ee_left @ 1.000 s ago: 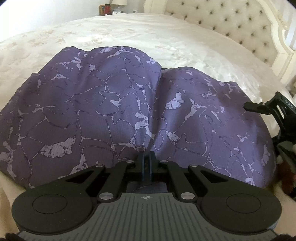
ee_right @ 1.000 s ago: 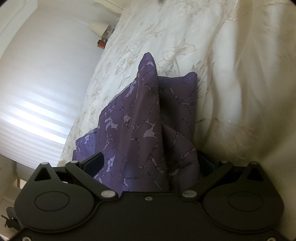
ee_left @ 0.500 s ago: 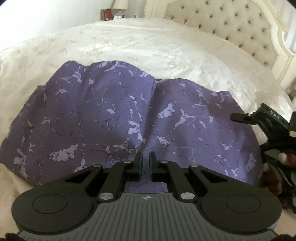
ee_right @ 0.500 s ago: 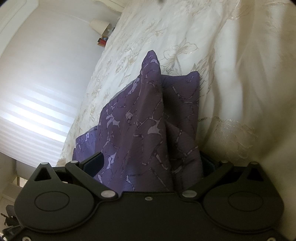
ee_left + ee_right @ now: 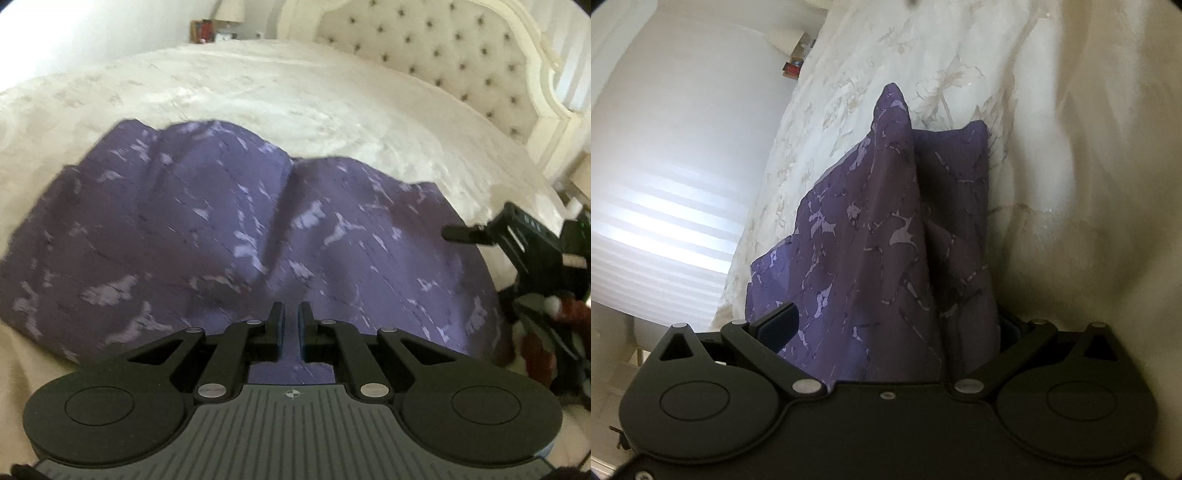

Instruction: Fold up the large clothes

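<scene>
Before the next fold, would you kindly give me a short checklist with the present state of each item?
1. Left tool free of the purple garment: ok, small gap between fingers, nothing pinched.
2. Right tool gripping the garment: cannot tell, fabric hides the fingertips.
3. Garment lying on the bedspread: ok.
4. Garment smooth: not ok, a ridge runs down its middle.
5. Picture sharpness: not ok, left view blurred.

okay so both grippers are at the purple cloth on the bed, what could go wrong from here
1. The left gripper has a small gap between its fingers, so it may lose the cloth edge.
2. The right gripper is wide open with cloth draped between its fingers; that side could slide out.
3. A ridge runs up the middle and could set as a crease.
</scene>
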Demonstrator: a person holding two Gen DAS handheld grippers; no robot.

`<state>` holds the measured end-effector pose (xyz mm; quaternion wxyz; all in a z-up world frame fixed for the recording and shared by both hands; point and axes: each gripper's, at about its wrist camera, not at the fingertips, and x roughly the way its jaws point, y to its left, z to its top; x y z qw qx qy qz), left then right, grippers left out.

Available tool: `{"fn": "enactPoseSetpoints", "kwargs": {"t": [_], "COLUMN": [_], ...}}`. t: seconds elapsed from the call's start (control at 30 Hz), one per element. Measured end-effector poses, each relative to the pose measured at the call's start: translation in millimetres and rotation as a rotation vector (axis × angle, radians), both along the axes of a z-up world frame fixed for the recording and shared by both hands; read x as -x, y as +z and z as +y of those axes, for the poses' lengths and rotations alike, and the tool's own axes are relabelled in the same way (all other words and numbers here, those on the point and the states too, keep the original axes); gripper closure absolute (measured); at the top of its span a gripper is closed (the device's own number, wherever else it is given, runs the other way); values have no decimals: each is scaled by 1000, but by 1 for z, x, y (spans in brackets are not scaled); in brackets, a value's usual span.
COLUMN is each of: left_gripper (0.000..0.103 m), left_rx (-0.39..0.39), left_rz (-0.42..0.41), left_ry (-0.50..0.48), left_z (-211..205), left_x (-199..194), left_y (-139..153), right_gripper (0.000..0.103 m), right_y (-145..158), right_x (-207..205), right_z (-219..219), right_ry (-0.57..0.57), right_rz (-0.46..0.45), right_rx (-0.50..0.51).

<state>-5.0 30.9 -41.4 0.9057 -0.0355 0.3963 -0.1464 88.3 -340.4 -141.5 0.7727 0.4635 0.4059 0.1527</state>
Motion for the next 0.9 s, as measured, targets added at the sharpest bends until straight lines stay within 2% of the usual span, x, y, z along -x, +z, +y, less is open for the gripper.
{"fn": "enactPoseSetpoints", "kwargs": {"t": [0.13, 0.17, 0.2, 0.27, 0.33, 0.37, 0.4, 0.47, 0.63, 0.77, 0.9], "left_gripper": [96, 96, 96, 96, 96, 96, 96, 96, 95, 95, 94], "left_rx": [11, 25, 38, 49, 58, 69, 84, 121, 174, 156, 170], "left_rz": [24, 40, 53, 55, 52, 52, 55, 64, 74, 12, -39], "left_ry": [5, 6, 6, 1, -4, -6, -7, -7, -28, -16, 59], "left_z": [3, 5, 7, 8, 10, 12, 14, 22, 37, 58, 96], "left_x": [-4, -6, -9, -10, -10, -9, -10, -8, -4, 13, 29], "left_y": [-17, -22, -28, -30, -30, -30, -31, -31, -22, 0, 17], "right_gripper": [1, 7, 23, 45, 53, 63, 67, 70, 70, 70, 70], "right_y": [2, 3, 5, 12, 18, 22, 28, 42, 86, 124, 144], "right_x": [4, 4, 5, 8, 12, 14, 17, 24, 27, 13, -13], "right_z": [-3, -2, 0, 5, 6, 6, 5, 4, 26, 68, 129], "right_ry": [22, 28, 32, 39, 43, 40, 33, 23, 59, 137, 253], "right_rz": [23, 27, 30, 39, 16, 2, -13, -44, -119, -180, -208], "right_rx": [-19, -12, 9, 90, 106, 102, 90, 43, -35, -59, -97]}}
